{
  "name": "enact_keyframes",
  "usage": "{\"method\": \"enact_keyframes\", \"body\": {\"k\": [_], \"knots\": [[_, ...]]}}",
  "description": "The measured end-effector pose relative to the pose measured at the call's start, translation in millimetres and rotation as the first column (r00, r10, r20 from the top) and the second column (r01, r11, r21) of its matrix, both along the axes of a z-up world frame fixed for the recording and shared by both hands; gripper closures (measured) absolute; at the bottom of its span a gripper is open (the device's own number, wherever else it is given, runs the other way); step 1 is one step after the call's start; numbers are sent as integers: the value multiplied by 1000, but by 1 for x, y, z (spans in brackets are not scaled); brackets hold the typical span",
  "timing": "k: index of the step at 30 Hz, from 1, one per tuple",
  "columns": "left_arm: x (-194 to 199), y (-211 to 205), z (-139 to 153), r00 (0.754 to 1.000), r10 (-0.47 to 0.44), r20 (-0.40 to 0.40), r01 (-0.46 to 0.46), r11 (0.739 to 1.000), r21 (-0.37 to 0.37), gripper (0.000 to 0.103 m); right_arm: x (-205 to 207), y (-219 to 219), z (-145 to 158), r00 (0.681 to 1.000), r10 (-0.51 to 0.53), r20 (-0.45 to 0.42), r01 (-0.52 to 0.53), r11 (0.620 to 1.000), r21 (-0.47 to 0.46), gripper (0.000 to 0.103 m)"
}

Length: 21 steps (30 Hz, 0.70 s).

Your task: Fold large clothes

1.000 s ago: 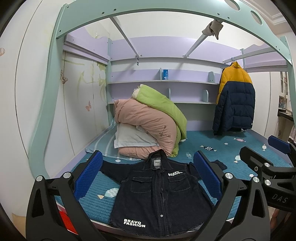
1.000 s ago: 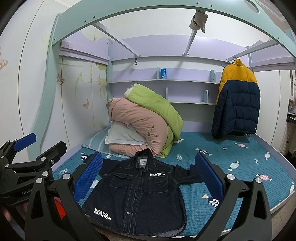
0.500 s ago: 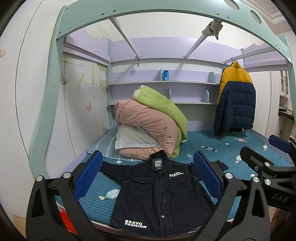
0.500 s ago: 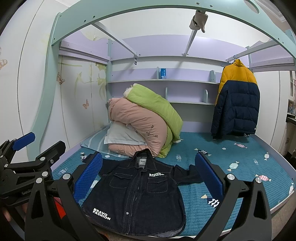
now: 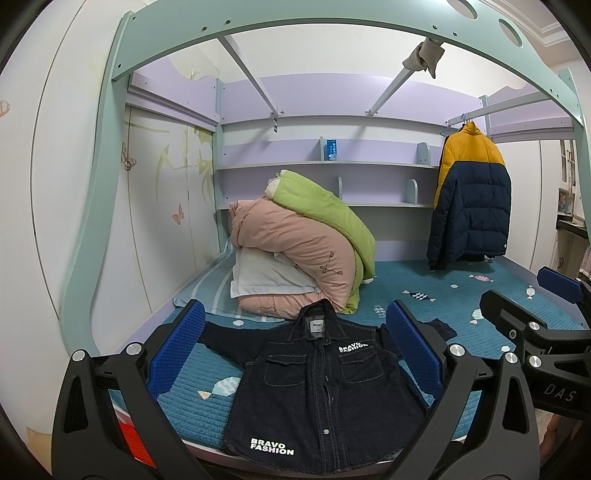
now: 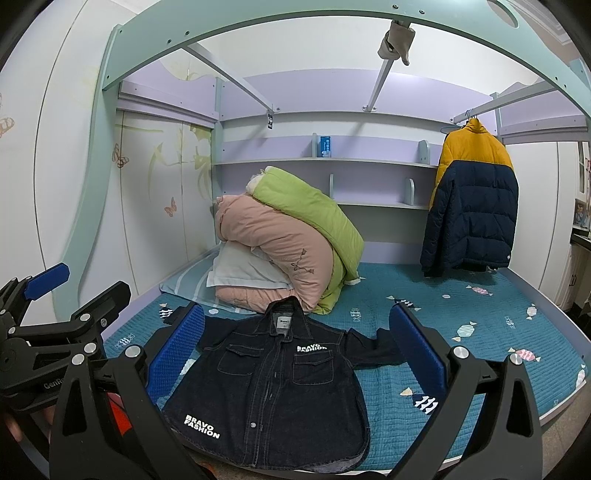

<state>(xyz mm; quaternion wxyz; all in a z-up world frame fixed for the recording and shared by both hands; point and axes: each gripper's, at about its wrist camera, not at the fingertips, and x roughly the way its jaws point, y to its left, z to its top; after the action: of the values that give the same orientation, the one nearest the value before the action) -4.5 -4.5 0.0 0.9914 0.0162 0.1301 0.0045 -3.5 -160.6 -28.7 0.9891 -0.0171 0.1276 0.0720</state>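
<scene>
A dark denim jacket point(image 5: 317, 387) with white BRAVO FASHION print lies flat, front up and buttoned, sleeves spread, at the front edge of the blue bed mat point(image 5: 436, 295). It also shows in the right wrist view point(image 6: 273, 384). My left gripper point(image 5: 295, 350) is open and empty, held in the air in front of the jacket. My right gripper point(image 6: 295, 350) is open and empty too, beside the left one. The right gripper point(image 5: 543, 325) shows at the right of the left wrist view, and the left gripper point(image 6: 55, 314) at the left of the right wrist view.
A pile of pink and green quilts on a white pillow point(image 5: 295, 254) sits behind the jacket's collar. A yellow and navy puffer coat point(image 5: 472, 199) hangs from a rail at the back right. Shelves line the back wall. A teal bed frame arch point(image 5: 295, 33) spans overhead.
Both grippers have drifted slightly; the jacket sits a touch lower and nearer in view. Nothing was taken hold of, and the jacket has not moved on the bed.
</scene>
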Motion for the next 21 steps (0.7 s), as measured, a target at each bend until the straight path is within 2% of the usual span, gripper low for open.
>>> {"method": "enact_keyframes", "body": {"k": [21], "knots": [[0,-2,-1,1000,0,1,0,1000,4,5,0,1,0,1000,-2,-1,2,1000,0,7]]}}
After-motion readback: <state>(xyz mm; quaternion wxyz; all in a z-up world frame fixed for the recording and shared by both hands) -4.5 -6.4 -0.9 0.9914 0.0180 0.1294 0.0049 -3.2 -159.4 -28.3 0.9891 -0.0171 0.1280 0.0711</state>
